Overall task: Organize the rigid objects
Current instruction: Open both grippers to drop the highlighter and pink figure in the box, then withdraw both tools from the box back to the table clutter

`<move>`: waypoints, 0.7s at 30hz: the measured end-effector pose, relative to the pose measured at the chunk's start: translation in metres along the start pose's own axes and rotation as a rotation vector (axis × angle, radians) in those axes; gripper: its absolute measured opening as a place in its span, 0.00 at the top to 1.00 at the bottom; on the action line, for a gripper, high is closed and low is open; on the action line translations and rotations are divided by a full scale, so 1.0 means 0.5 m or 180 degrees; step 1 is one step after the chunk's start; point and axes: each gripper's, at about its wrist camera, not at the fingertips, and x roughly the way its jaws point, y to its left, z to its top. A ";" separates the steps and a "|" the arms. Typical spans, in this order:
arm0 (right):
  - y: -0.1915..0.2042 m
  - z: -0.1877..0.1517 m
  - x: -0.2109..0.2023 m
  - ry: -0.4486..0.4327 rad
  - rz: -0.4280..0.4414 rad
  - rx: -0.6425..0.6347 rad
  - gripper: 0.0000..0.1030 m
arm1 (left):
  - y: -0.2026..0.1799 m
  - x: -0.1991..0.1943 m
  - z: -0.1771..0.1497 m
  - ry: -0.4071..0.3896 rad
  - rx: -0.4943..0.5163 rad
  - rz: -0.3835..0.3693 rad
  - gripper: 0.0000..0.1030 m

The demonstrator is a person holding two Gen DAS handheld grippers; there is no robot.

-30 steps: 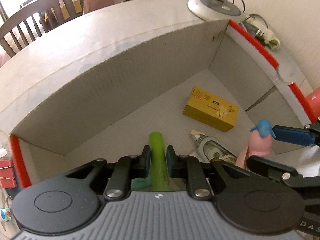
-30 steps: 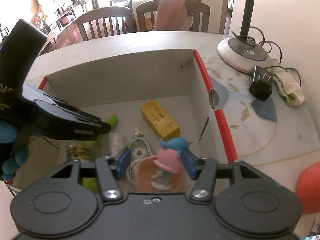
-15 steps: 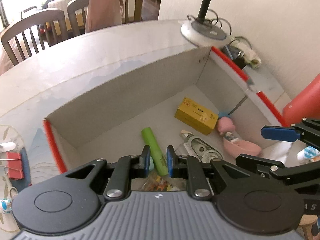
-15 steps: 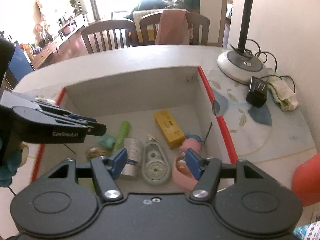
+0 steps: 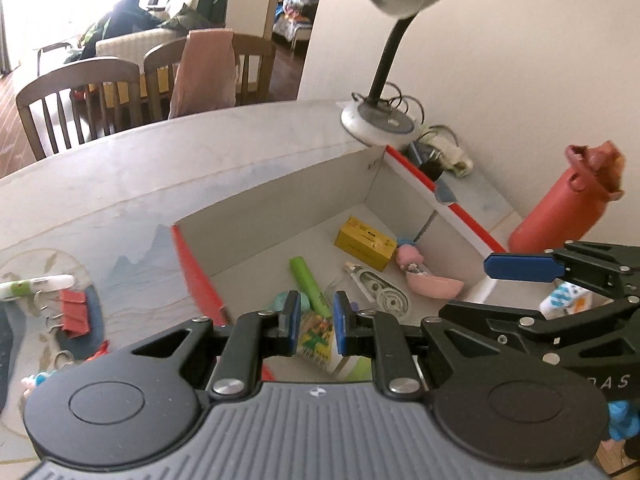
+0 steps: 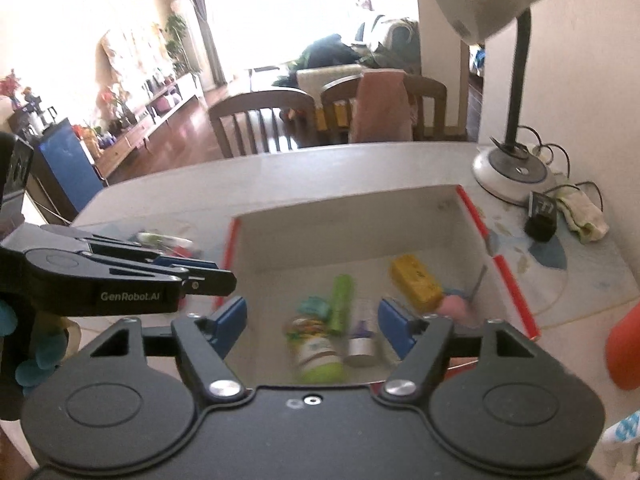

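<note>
A white box with red edges (image 5: 460, 216) (image 6: 476, 216) holds a yellow carton (image 5: 366, 238) (image 6: 416, 282), a green highlighter (image 5: 306, 278) (image 6: 342, 298), a correction tape (image 5: 382, 294), a pink figure with a pink dish (image 5: 424, 276) and a small green-labelled bottle (image 6: 316, 354). My left gripper (image 5: 314, 322) is raised above the box's near edge, its jaws a narrow gap apart and empty. My right gripper (image 6: 312, 322) is open wide and empty, also above the near edge.
A desk lamp (image 5: 376, 120) (image 6: 508, 168) stands behind the box. A red bottle (image 5: 560, 212) stands right of it. Red binder clips (image 5: 74, 310) and a white pen (image 5: 36, 284) lie on the mat to the left. A black adapter (image 6: 540, 216) lies at the right.
Both grippers have let go and pulled up and back from the box. The green highlighter and the pink figure now lie on the box floor. The right jaws have opened wider.
</note>
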 end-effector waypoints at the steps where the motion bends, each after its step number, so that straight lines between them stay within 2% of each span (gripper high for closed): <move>1: 0.013 -0.002 -0.005 -0.0029 0.0008 -0.0009 0.24 | 0.007 -0.016 -0.007 -0.0028 0.0004 -0.0006 0.84; 5: 0.076 -0.013 -0.021 -0.0122 0.0090 0.0023 0.21 | 0.043 -0.083 -0.044 -0.0129 -0.0010 -0.0034 0.84; 10: 0.155 -0.026 -0.020 -0.0149 0.0191 -0.0024 0.20 | 0.093 -0.157 -0.094 -0.0239 -0.0016 0.0047 0.84; 21: 0.314 -0.064 0.001 -0.0109 0.0402 -0.0081 0.20 | 0.227 -0.283 -0.208 -0.0318 -0.0217 0.0152 0.84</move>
